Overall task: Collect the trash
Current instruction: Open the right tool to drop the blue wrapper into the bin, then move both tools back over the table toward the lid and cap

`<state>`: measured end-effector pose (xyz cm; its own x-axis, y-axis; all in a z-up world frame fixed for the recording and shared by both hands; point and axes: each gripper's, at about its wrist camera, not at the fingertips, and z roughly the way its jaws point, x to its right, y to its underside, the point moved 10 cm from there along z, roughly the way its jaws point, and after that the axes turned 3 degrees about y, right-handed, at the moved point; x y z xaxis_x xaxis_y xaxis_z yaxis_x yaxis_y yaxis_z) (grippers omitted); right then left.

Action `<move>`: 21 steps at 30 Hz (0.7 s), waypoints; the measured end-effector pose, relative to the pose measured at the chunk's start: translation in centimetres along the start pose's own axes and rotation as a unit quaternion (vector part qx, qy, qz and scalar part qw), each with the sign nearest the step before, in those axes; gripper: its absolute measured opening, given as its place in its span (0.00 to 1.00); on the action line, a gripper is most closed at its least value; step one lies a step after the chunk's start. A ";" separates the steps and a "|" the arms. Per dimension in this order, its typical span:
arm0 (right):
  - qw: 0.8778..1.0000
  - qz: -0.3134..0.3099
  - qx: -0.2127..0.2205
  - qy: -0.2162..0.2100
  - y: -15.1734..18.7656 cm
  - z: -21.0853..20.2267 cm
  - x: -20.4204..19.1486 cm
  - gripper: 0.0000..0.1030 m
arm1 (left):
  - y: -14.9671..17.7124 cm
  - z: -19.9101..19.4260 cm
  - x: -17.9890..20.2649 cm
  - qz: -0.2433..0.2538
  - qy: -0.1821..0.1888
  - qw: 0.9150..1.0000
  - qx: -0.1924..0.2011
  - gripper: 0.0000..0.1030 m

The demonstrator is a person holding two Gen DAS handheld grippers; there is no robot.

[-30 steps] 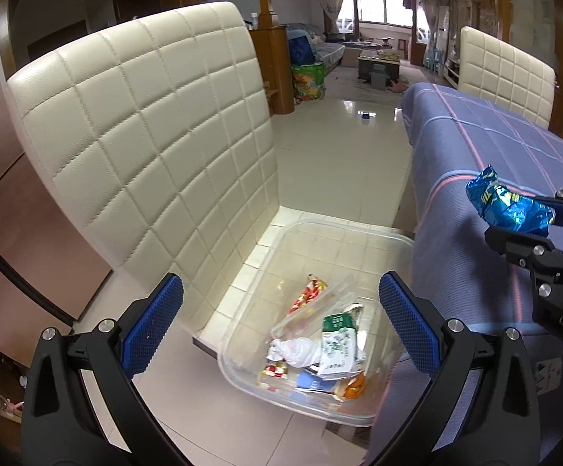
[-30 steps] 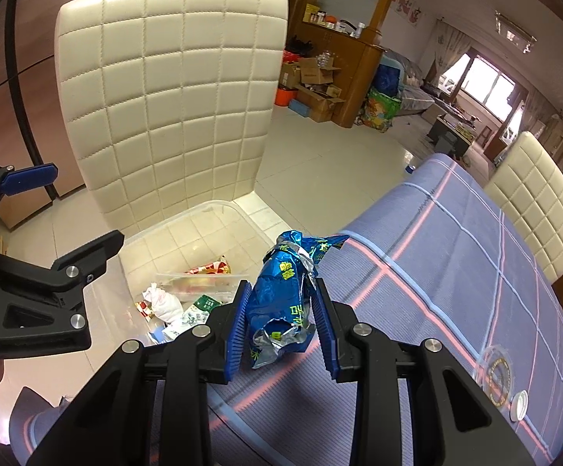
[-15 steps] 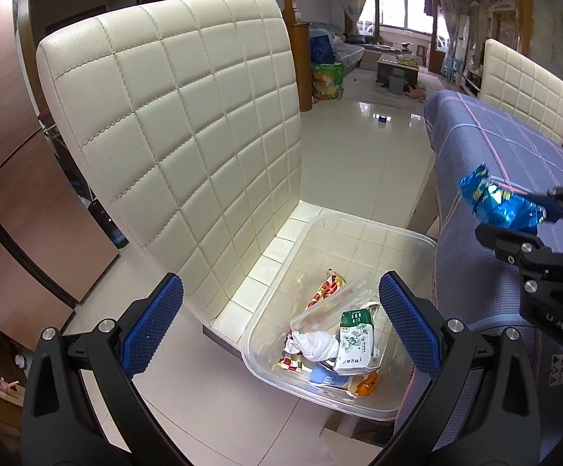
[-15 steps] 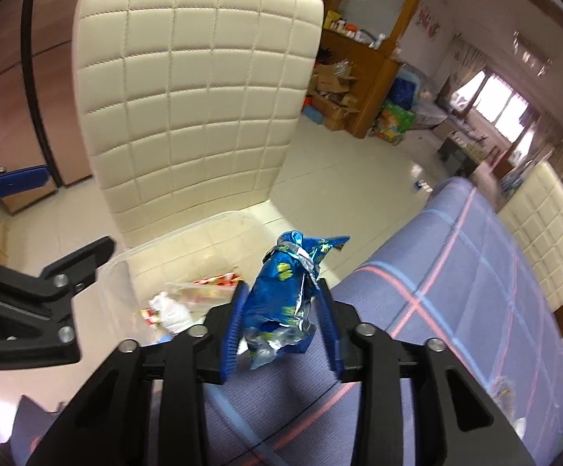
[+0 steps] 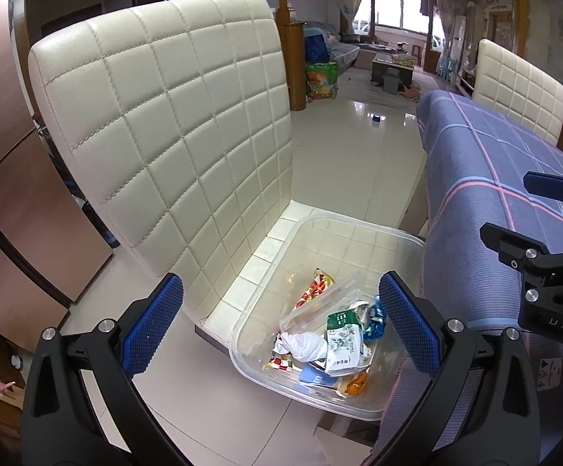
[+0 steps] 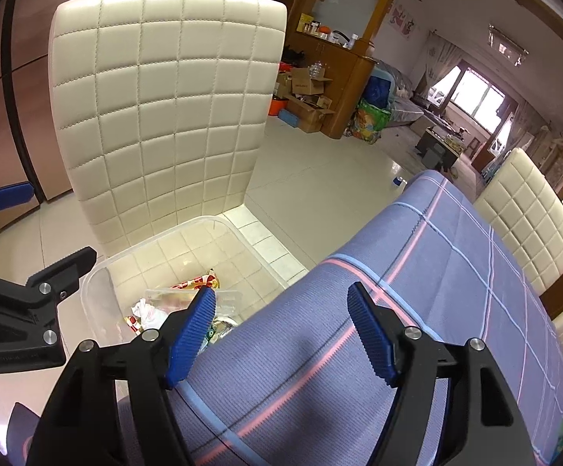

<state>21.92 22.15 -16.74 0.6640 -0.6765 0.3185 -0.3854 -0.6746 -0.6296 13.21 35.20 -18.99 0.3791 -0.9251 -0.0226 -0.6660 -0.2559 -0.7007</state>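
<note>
Your right gripper [image 6: 281,326] — jaws opening, nothing between the pads, hovering over the table edge next to the clear bin [image 6: 102,291]. Your left gripper [image 5: 279,324] is spread wide and empty, just above the bin. Trash sits inside the bin: blue wrapper [image 5: 374,320] beside a green-white packet [image 5: 341,339], crumpled white tissue [image 5: 304,349], red-gold wrapper [image 5: 314,287]. Bin rests on the cream chair [image 5: 172,136], just beside the blue tablecloth [image 6: 417,272].

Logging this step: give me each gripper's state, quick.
Left gripper: open, holding nothing, above the clear bin.
Right gripper: fingers opening, nothing between them.
</note>
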 end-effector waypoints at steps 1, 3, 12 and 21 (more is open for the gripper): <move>1.000 0.001 0.001 0.001 0.1 -0.2 0.2 0.67 | -0.1 -0.1 0.2 0.002 0.000 1.000 0.001 0.97; 1.000 0.002 0.004 0.004 0.1 -0.5 0.3 0.67 | -0.2 -0.4 0.7 0.006 0.002 1.000 0.003 0.97; 0.999 0.031 0.007 0.020 2.2 -2.7 3.6 0.67 | -0.6 -2.4 4.5 0.034 0.021 0.999 0.009 0.97; 0.993 0.095 -0.012 0.065 7.7 -4.6 11.8 0.67 | -1.0 -3.9 12.5 0.084 0.069 0.994 0.009 0.97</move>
<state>23.86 7.60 -14.60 0.4894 -0.8238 0.2860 -0.5121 -0.5369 -0.6704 16.14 22.77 -15.78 0.1708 -0.9844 -0.0430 -0.6999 -0.0905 -0.7085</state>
